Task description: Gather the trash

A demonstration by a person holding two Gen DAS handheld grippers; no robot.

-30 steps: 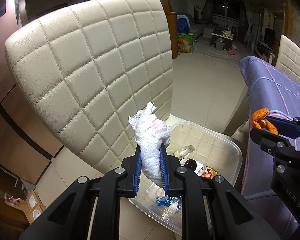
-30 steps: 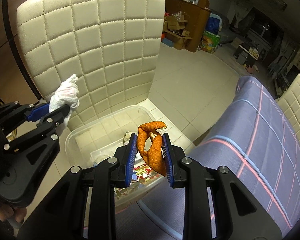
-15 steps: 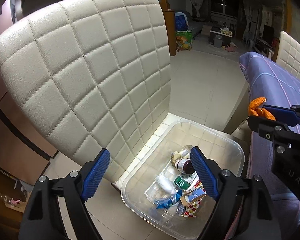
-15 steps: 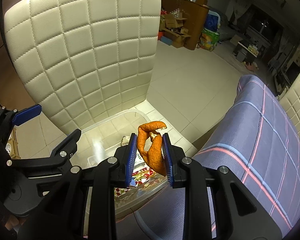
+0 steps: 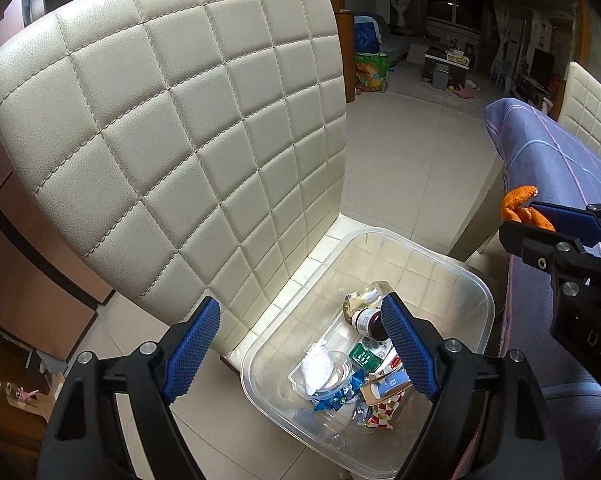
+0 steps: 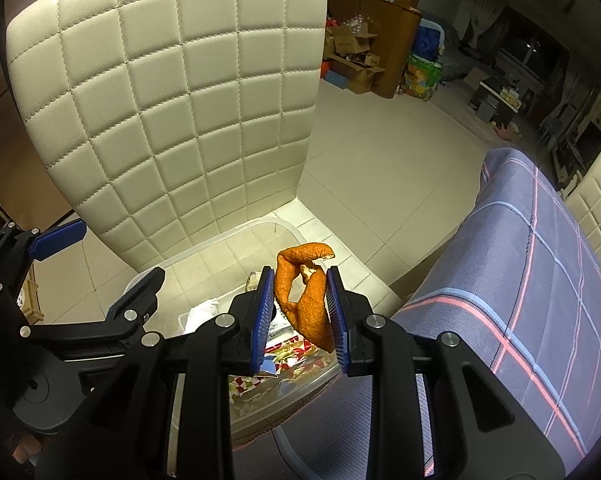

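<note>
Now the left gripper (image 5: 302,346) is seen with its blue pads spread wide and nothing between them, whereas a second ago a crumpled white tissue was clamped there. That tissue (image 5: 316,366) is now found in the clear plastic bin (image 5: 456,266), at the lower centre of the left wrist frame, lying in a small clear tray among wrappers and beside a small dark bottle (image 5: 366,320). The bin is set on the seat of a quilted cream chair (image 5: 180,140), whose backrest fills the upper left of both frames. The right gripper (image 6: 300,314) is kept clenched on an orange peel (image 6: 306,296), as it was a second ago; the peel is held above the bin's near edge at the centre of the right wrist frame. A purple checked cloth (image 6: 532,280) is seen at the right of that frame.
</note>
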